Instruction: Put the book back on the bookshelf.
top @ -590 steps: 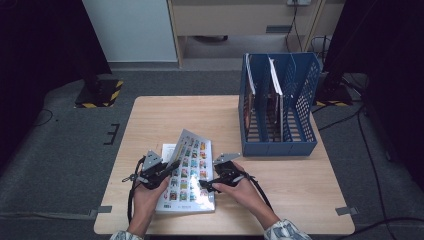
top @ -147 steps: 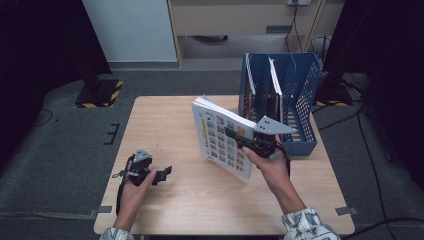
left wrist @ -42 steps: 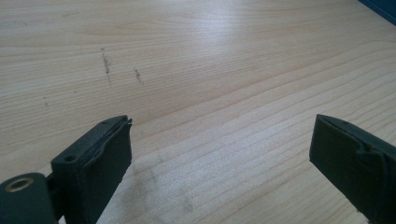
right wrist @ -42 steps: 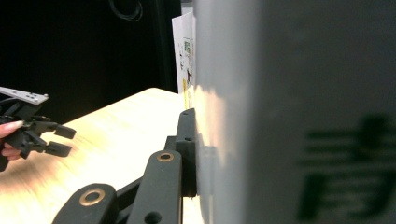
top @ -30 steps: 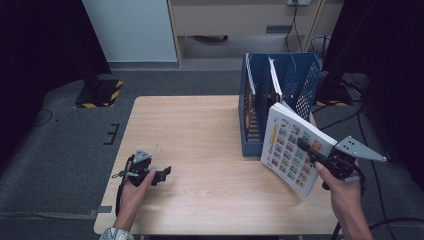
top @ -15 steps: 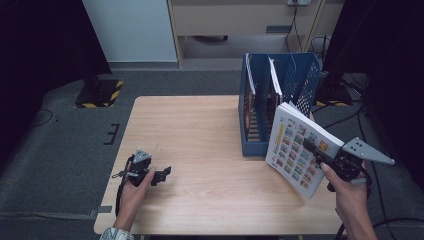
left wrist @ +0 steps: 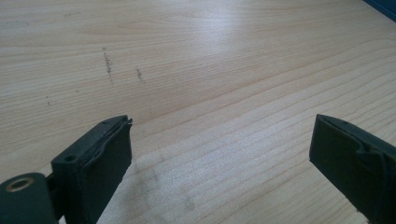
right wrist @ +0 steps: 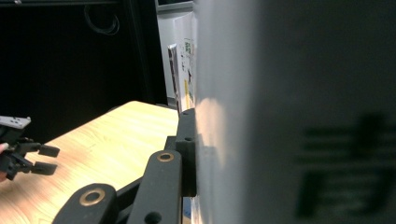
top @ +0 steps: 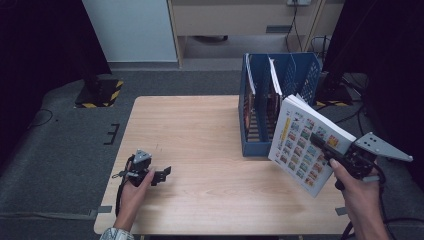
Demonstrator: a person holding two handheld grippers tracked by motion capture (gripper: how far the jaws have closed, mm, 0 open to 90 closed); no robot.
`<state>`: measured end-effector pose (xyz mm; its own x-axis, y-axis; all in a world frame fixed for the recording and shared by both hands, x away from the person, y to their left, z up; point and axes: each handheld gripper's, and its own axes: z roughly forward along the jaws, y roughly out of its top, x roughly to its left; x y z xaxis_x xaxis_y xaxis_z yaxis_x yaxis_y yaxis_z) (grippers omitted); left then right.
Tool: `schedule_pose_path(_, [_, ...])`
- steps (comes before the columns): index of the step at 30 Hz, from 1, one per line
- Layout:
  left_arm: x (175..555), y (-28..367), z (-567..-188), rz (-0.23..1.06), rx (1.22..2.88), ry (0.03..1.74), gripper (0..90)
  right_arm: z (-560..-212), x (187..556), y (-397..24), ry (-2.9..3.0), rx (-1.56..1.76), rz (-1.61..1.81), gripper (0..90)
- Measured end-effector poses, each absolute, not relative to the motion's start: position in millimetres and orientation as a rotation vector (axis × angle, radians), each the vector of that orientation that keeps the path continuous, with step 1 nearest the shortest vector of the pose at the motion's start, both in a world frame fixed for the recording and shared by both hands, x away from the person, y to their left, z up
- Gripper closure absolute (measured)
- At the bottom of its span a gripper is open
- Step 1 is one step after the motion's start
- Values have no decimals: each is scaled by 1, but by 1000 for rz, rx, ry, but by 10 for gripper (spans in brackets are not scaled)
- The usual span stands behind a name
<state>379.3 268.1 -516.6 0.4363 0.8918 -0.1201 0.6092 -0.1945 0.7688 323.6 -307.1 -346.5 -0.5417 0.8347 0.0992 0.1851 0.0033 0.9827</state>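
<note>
Clamping a thick picture book (top: pixel 305 145) by its lower edge, the right claw (top: pixel 324 148) holds it tilted in the air at the counter's (top: pixel 200 130) right end, just beside the blue file rack (top: pixel 260 100) where other books stand upright. Its near jaw presses flat against the cover in the right gripper view. The left claw (top: pixel 161 175) rests low over bare wood near the counter's front left, jaws spread wide with nothing between them
</note>
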Motion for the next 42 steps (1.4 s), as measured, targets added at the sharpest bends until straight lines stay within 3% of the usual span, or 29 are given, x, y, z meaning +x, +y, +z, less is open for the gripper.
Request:
schedule_pose_path(12, [379, 268, -517, 457, 1914, 1267, 52, -316, 330, -305, 1721, 1045, 1585, 740])
schedule_pose_path(42, [378, 266, -517, 460, 1919, 1257, 51, -291, 372, -314, 1628, 1129, 1451, 740])
